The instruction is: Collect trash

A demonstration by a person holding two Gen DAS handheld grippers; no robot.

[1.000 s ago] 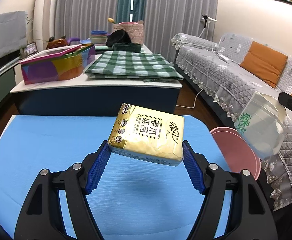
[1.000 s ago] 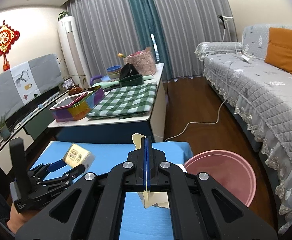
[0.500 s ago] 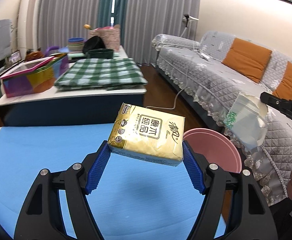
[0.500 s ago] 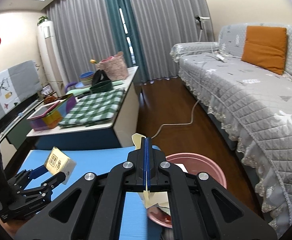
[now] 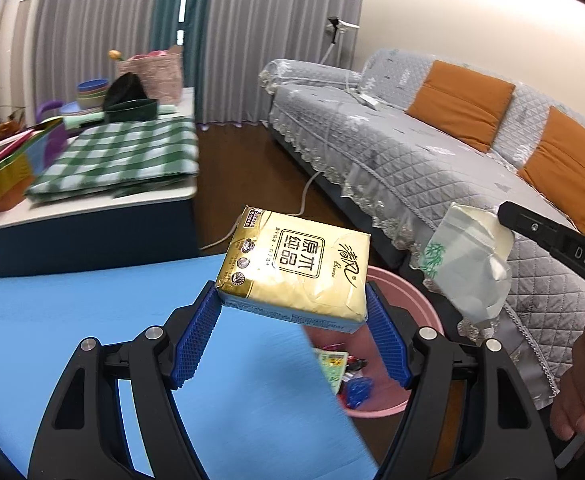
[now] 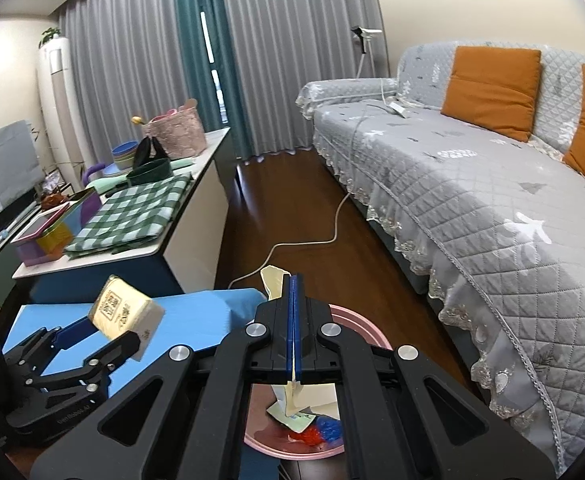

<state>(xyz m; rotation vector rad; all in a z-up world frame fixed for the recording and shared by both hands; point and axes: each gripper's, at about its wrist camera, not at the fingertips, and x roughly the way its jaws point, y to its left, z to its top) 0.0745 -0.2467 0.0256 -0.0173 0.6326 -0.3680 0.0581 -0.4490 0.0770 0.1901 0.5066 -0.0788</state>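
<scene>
My left gripper clamps the gold tissue pack above the blue mat's right edge. My right gripper pinches a crumpled wrapper over the pink bin.

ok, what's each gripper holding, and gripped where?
Left gripper: yellow tissue pack, pads on its two short ends. Right gripper: shut on an edge of a thin empty wrapper.

You have a gold tissue pack held tilted in the air above the blue desk's edge, a crumpled clear wrapper hanging over the pink bin, and scraps already inside the bin.
</scene>
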